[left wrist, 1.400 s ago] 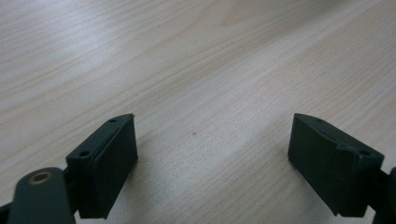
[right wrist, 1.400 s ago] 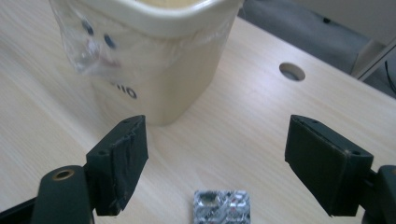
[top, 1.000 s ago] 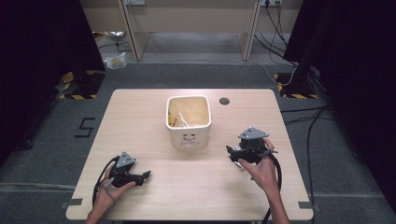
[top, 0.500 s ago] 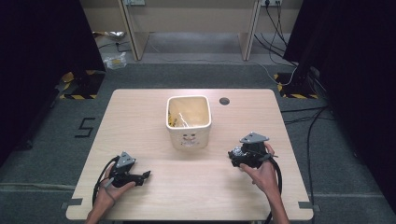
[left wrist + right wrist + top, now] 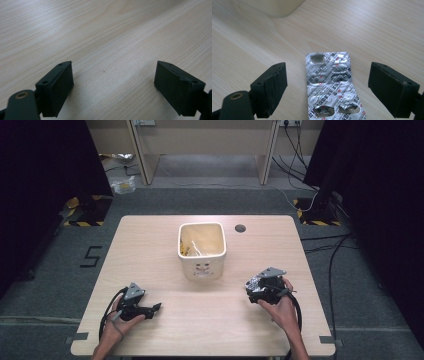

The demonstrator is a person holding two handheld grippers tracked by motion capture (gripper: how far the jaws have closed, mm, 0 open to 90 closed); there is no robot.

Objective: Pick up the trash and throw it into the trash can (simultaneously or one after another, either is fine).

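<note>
A silver blister pack [image 5: 331, 86] with red print lies flat on the wooden table [image 5: 387, 27]; some of its pockets are torn open. My right gripper [image 5: 327, 68] is open, its jaws standing wide on either side of the pack without touching it. In the high view that right gripper [image 5: 254, 290] sits at the table's right, pointing left, with the blister pack [image 5: 255, 282] at its tips. My left gripper [image 5: 113, 72] is open over bare wood with nothing between its jaws. From above, the left gripper [image 5: 154, 308] lies near the front left and points right.
A cream bin [image 5: 202, 251] with a face printed on its front stands at the table's middle and holds yellowish items. Its lower edge, the cream bin [image 5: 274, 7], shows ahead of my right gripper. A dark cable hole [image 5: 240, 228] lies behind the bin.
My right gripper has come a little toward the table's front edge and lower. The left gripper has hardly moved.
</note>
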